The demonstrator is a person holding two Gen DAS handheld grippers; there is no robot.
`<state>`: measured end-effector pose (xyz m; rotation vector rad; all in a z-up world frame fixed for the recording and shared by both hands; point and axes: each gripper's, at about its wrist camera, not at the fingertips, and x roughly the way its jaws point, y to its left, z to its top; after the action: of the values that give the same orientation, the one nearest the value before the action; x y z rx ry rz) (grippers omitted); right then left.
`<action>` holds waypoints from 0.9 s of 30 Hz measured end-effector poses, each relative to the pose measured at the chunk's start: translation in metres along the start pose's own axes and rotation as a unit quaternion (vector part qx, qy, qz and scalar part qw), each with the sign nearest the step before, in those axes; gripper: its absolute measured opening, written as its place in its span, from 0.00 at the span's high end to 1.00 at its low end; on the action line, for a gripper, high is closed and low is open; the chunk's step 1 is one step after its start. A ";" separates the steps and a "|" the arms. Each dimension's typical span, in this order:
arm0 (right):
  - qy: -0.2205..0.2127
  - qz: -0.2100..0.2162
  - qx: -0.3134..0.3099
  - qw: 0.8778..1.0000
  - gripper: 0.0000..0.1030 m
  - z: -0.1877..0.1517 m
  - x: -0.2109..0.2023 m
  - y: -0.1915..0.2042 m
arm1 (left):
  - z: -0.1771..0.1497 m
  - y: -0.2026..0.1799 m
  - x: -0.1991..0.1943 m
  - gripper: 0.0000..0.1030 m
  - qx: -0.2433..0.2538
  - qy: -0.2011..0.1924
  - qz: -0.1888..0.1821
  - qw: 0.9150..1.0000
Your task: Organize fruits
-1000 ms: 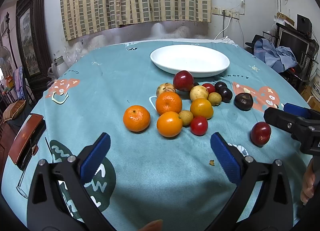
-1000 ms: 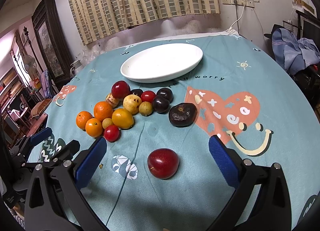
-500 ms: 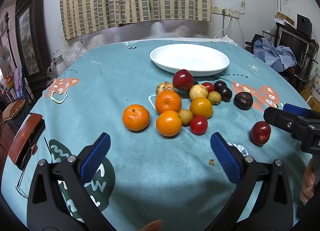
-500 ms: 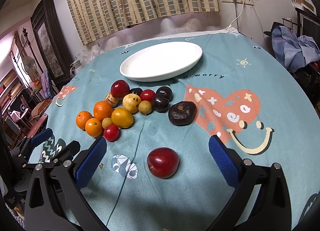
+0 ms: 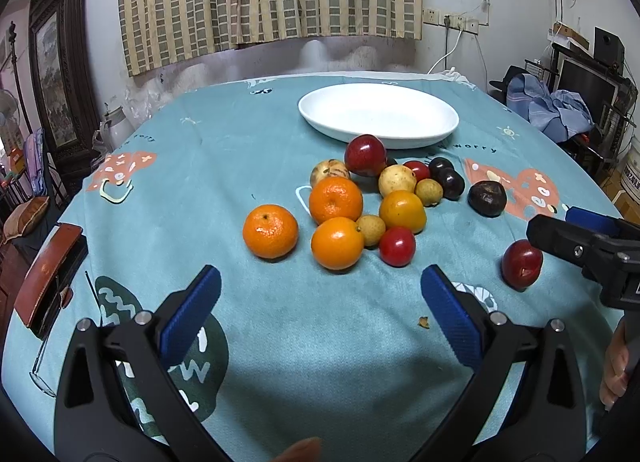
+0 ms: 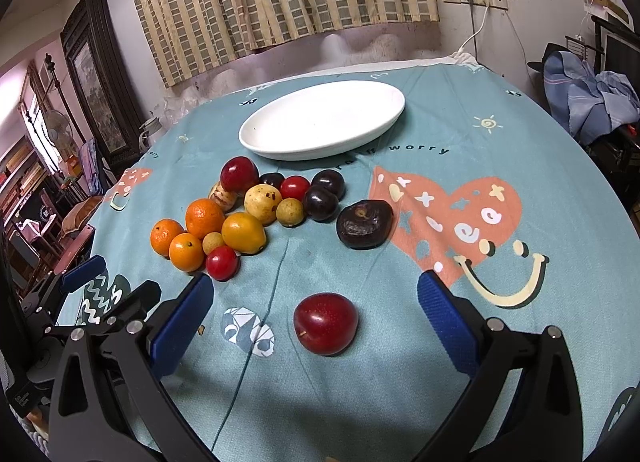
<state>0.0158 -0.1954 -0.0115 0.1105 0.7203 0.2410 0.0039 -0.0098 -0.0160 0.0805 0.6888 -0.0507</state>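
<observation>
Nothing on the teal tablecloth (image 5: 168,182) has shifted; both grippers hold their hover, jaws spread wide, gripping nothing.
Left to right: left gripper (image 5: 320,306) faces glossy mandarins (image 5: 270,231) and clustered fruit; white oval plate (image 6: 320,122) behind lies empty; a lone red plum (image 6: 325,323) sits between right gripper (image 6: 316,318) pads.

bare cloth (image 6: 400,362) rings lone plum (image 6: 325,323); fruit cluster (image 6: 256,214) crowded
</observation>
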 end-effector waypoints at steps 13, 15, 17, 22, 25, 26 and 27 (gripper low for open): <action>0.041 -0.061 -0.086 0.994 0.01 -0.005 0.014 -0.002 | -0.016 0.021 0.054 0.02 -0.046 0.145 -0.052 0.987; 0.050 -0.034 -0.089 0.994 0.01 -0.005 0.014 -0.004 | -0.017 0.020 0.055 0.02 -0.047 0.147 -0.048 0.987; 0.052 -0.018 -0.083 0.995 0.02 -0.005 0.014 -0.007 | -0.020 0.016 0.056 0.02 -0.038 0.152 -0.039 0.987; 0.078 0.022 -0.066 0.995 0.19 -0.005 0.019 -0.013 | -0.020 0.011 0.059 0.02 -0.010 0.165 -0.025 0.986; 0.092 0.032 -0.083 0.992 0.26 -0.005 0.021 -0.006 | -0.018 0.013 0.055 0.02 -0.007 0.168 -0.028 0.985; 0.093 0.038 -0.088 0.991 0.28 -0.005 0.021 -0.005 | -0.019 0.014 0.053 0.02 -0.002 0.168 -0.033 0.985; 0.092 0.040 -0.094 0.991 0.29 -0.005 0.021 -0.003 | -0.016 0.016 0.053 0.02 0.003 0.169 -0.039 0.985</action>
<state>0.0283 -0.1932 -0.0290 -0.0632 0.8726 0.3992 0.0354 0.0067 -0.0611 0.0685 1.0307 -0.1151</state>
